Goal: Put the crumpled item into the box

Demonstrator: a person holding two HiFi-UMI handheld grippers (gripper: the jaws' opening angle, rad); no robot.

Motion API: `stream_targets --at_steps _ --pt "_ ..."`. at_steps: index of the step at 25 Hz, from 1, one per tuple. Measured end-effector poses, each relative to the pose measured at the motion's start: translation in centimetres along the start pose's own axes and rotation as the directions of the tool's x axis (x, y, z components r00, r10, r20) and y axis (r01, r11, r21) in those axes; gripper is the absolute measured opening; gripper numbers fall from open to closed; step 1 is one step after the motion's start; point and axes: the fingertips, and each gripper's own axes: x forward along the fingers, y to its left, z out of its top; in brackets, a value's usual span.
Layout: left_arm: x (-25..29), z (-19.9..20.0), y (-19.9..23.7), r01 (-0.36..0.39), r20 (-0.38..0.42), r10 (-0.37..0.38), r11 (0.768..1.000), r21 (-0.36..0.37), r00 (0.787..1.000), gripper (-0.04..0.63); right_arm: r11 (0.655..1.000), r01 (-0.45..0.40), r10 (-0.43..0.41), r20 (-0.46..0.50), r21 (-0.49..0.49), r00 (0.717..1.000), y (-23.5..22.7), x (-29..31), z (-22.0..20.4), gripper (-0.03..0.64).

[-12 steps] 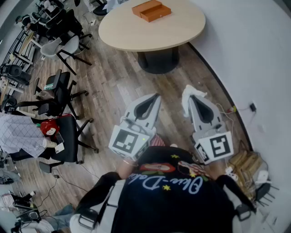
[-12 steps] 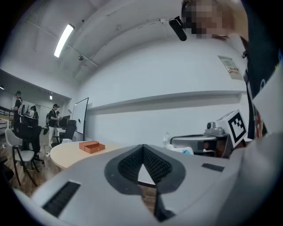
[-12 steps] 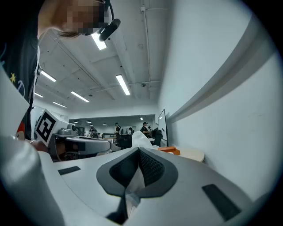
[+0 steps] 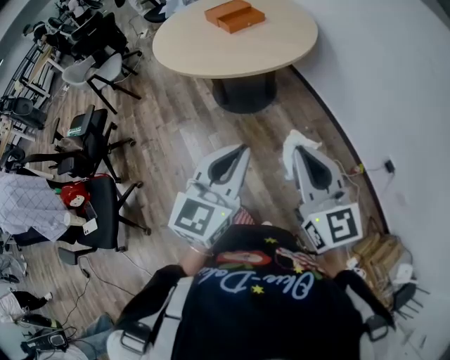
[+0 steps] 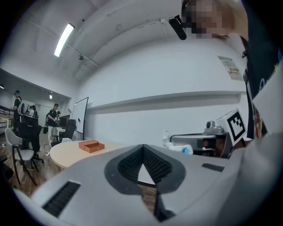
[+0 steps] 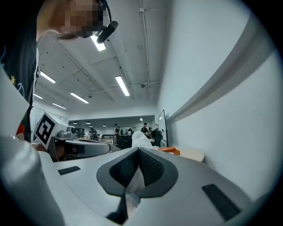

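The crumpled white item [image 4: 289, 156] is pinched in the right gripper [image 4: 301, 155] fingers, held over the wood floor [image 4: 176, 133]. The left gripper [image 4: 242, 150] alongside has its fingers pressed together on nothing. The orange box [image 4: 235, 15] sits far off on the round worktop [image 4: 211, 53].

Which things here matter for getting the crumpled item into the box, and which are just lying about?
For the job:
white crumpled item, pinched in the right gripper
orange box on the round table

Lying about:
office chairs
red object on a chair
left gripper, shut and empty
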Motion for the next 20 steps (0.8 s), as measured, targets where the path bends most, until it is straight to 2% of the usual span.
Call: stream_targets --at_steps 7,11,20 --pt "-0.8 -0.4 0.3 -0.030 -0.009 0.030 1.000 0.006 1.000 -0.008 1.000 -0.005 0.005 0.001 -0.031 1.000 -0.4 -0.1 -0.7 0.000" --pt "-0.9 -0.5 0.8 -0.043 -0.009 0.043 0.999 0.004 0.999 -0.008 1.000 -0.021 0.021 0.004 0.008 1.000 0.1 0.5 -0.9 0.002" --pt "1.7 -0.4 1.8 -0.015 0.012 0.015 1.000 0.006 1.000 -0.008 1.000 -0.010 0.010 0.013 -0.003 1.000 -1.4 2.0 -0.6 0.000"
